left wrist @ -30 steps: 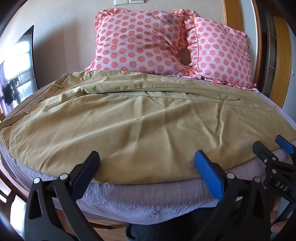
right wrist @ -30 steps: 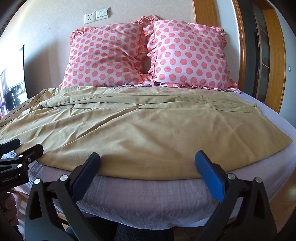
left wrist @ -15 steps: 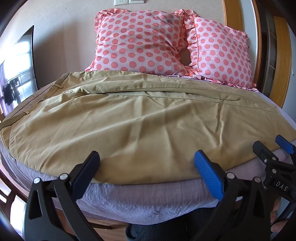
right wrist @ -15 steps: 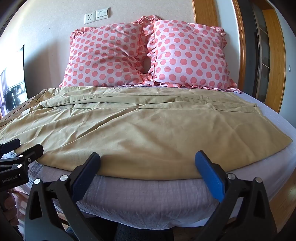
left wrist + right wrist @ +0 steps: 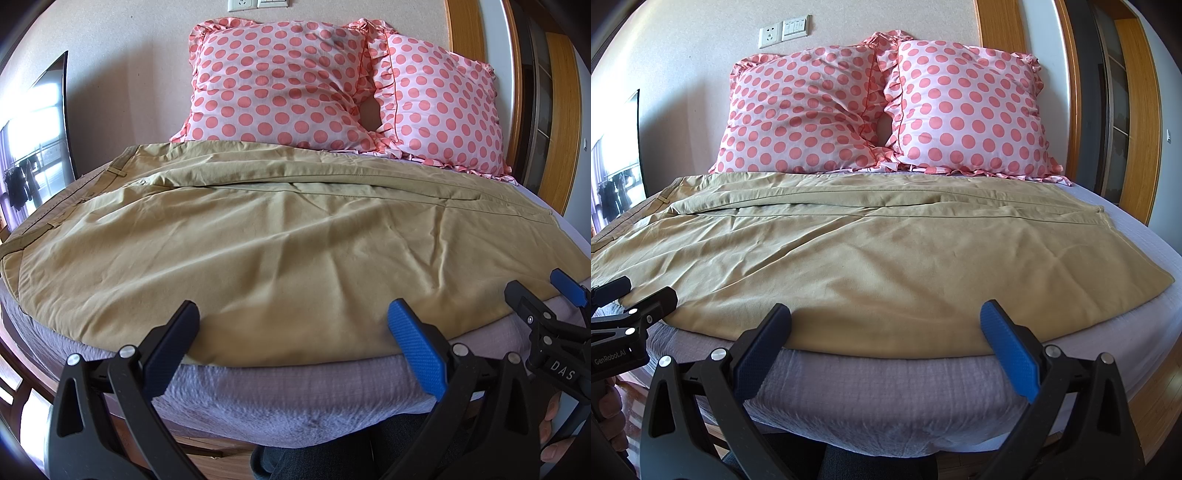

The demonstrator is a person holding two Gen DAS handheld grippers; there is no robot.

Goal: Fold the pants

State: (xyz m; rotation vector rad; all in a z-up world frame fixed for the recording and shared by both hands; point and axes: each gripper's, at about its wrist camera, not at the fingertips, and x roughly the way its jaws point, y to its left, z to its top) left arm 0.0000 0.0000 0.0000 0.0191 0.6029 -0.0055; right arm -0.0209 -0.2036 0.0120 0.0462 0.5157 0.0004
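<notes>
Left gripper [image 5: 291,334] and right gripper [image 5: 884,334] both gape wide, empty, poised at the near hem of the khaki pants [image 5: 871,258], which lie spread flat across the bed [image 5: 886,398]. Best pinch the near edge at matched points, then lift evenly. Legible: "DAS", "GenRobot.AI".

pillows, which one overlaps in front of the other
The right pillow, nearer the wooden door frame: its ruffled edge lies over the left pillow, whose inner corner is tucked behind it.
</notes>
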